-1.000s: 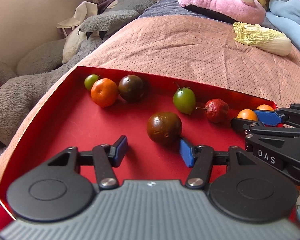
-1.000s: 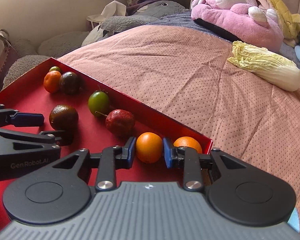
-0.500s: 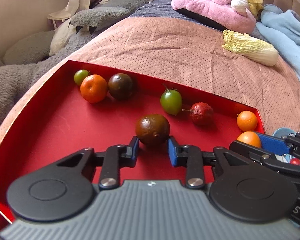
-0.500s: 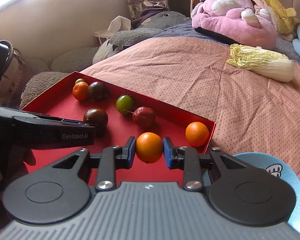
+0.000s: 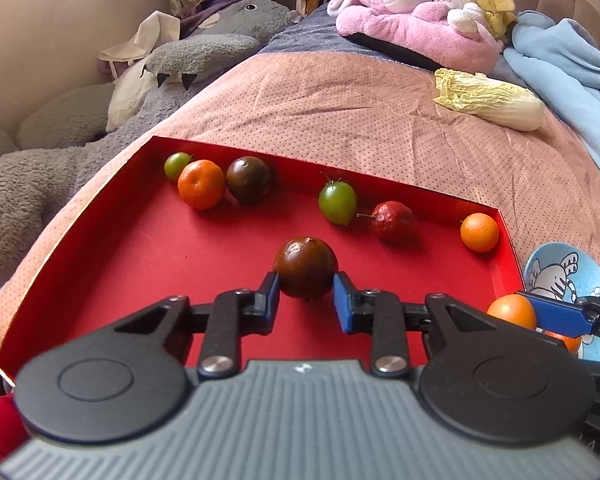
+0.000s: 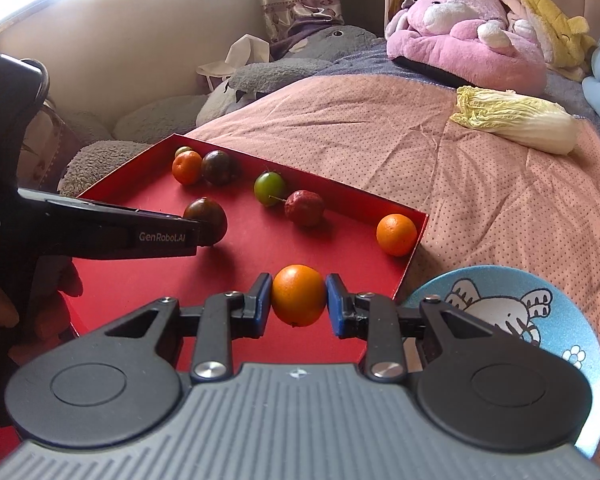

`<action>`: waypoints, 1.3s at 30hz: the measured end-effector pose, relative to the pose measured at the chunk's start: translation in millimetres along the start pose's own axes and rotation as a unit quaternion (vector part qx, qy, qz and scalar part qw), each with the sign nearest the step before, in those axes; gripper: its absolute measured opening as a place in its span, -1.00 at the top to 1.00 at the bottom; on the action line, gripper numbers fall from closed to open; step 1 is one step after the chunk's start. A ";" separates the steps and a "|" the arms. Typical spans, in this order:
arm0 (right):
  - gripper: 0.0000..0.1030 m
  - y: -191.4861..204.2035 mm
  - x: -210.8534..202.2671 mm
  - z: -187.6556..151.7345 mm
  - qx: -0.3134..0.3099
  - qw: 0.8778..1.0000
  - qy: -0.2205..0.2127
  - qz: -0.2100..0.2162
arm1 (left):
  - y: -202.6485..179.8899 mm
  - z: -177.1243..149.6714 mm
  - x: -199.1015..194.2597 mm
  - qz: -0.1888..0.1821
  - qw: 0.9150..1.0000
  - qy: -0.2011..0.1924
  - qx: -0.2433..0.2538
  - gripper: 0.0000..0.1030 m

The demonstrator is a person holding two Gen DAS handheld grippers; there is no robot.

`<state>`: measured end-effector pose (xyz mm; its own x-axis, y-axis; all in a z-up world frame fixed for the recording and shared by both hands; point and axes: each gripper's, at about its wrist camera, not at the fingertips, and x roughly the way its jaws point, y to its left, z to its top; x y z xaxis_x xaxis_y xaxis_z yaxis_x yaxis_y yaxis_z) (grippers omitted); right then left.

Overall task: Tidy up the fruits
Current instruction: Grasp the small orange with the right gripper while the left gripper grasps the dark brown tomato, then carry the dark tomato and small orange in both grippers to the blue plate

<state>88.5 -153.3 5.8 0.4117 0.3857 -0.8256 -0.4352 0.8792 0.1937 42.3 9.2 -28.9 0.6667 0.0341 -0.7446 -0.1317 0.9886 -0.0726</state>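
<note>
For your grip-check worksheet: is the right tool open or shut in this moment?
Shut. The right tool has both blue pads pressed against the round orange fruit, holding it near the red tray's right edge.

A bed covered by a pink dotted bedspread (image 6: 380,132) carries everything. Directly on it lie a shallow red tray (image 5: 100,216) near the front, a blue bowl (image 6: 572,344) with a cartoon elephant print just beside the tray's right corner, and a napa cabbage (image 6: 516,118) well apart toward the far right. At the head lie a pink plush toy (image 6: 468,40) and a light blue blanket (image 5: 572,64).
</note>
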 end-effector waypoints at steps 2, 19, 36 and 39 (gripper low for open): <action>0.33 0.6 -5.9 -1.8 -0.001 1.000 -0.001 -0.002 | -5.7 -0.4 -3.3 -0.002 1.000 -0.006 0.010 0.48; 0.33 -5.4 -21.9 -15.2 0.019 1.000 -0.007 0.000 | 9.8 -2.2 -3.3 -0.026 0.999 0.016 -0.045 -0.03; 0.33 -24.1 -4.3 -9.5 0.039 0.999 -0.007 0.021 | -11.1 -1.9 23.4 0.002 0.999 0.031 0.021 0.16; 0.33 -26.6 -7.1 -9.8 0.040 0.999 -0.007 0.018 | -14.8 -1.3 24.1 0.007 0.999 0.030 0.027 0.20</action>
<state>89.3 -182.1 1.3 0.4086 0.4205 -0.8101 -0.3847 0.8842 0.2650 59.4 -4.8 -46.6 0.6190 0.0416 -0.7843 -0.1001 0.9946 -0.0263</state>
